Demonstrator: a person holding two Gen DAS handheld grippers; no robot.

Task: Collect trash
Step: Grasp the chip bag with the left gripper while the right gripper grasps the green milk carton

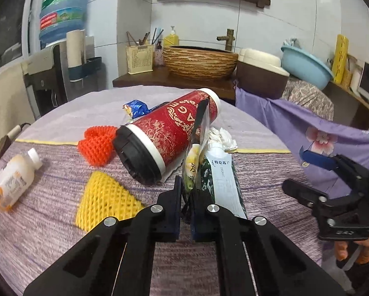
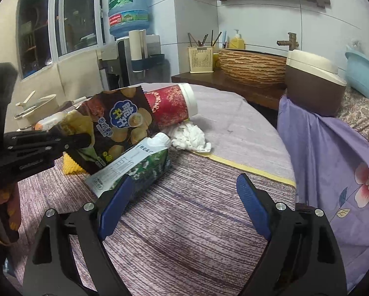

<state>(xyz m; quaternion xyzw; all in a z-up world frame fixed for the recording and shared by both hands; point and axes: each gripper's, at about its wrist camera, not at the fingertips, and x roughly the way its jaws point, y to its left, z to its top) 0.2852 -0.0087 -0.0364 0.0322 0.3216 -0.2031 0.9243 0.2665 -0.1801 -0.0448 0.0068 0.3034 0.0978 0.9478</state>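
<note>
Tabletop (image 2: 209, 222): left hand-held gripper (image 1: 185, 192) clamps chip bag (image 2: 115, 128), printed face only rightward; right hand-held gripper (image 2: 184, 197) gapes.

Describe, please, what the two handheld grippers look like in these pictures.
Both are matte black plastic linkages joined by round silver pins. The right gripper has two broad fingers faced with ribbed blue pads. The left gripper is built alike, with dark blue pads, and small embossed lettering shows on its side in the right wrist view. No cables are visible.
</note>
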